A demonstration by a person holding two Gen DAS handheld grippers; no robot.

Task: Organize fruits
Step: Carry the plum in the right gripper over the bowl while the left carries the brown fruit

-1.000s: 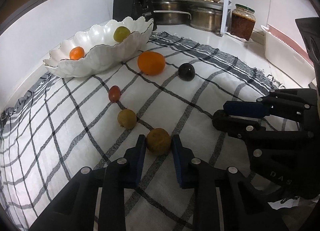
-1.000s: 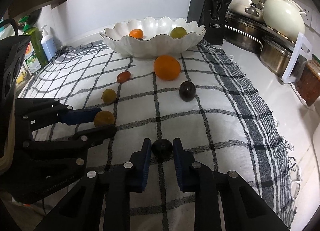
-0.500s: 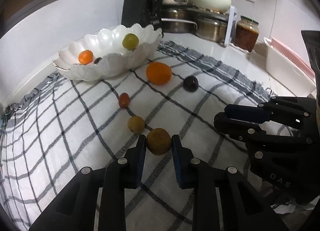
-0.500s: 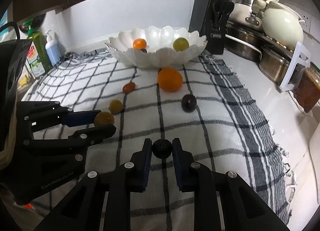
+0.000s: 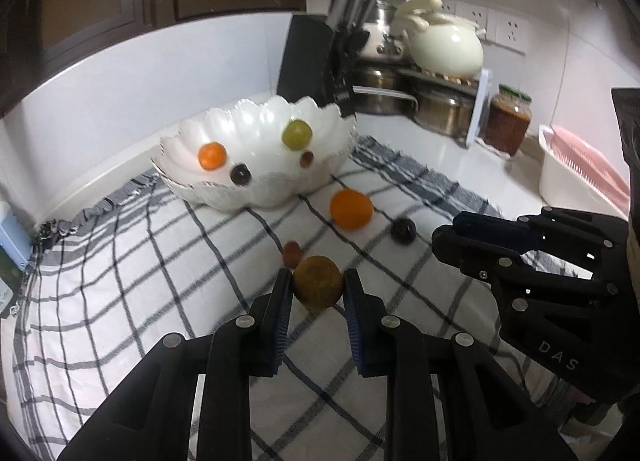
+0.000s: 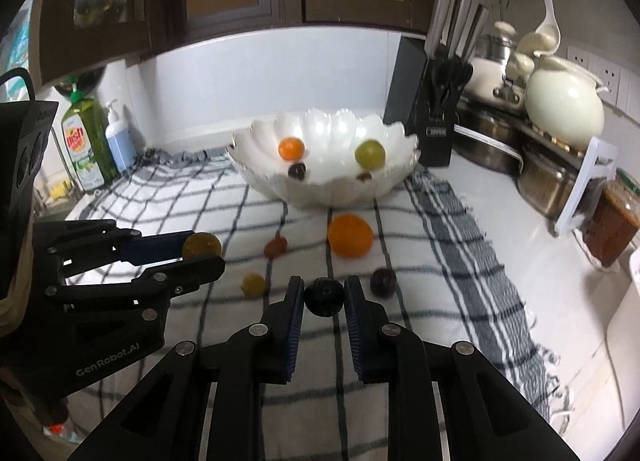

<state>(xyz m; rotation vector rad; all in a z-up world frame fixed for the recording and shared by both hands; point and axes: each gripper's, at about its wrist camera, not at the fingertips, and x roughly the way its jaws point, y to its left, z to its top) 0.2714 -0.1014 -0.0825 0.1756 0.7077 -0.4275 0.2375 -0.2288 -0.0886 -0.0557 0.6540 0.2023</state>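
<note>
Two fruits are carried at once, likely to save a trip. From the left wrist, a brownish fruit (image 5: 318,288) is seen clamped in the left gripper (image 5: 316,293), the bowl (image 5: 256,197) at eleven o'clock (four fruits inside). From the right wrist, a dark fruit (image 6: 324,296) is seen pinched in the right gripper (image 6: 322,297); only here is a small yellow fruit (image 6: 253,284) shown on the cloth (image 6: 440,261).

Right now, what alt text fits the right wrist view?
The right claw grips a dark round fruit above a checked cloth. Ahead, a white scalloped bowl holds four fruits; the left claw holds a brownish fruit.
</note>
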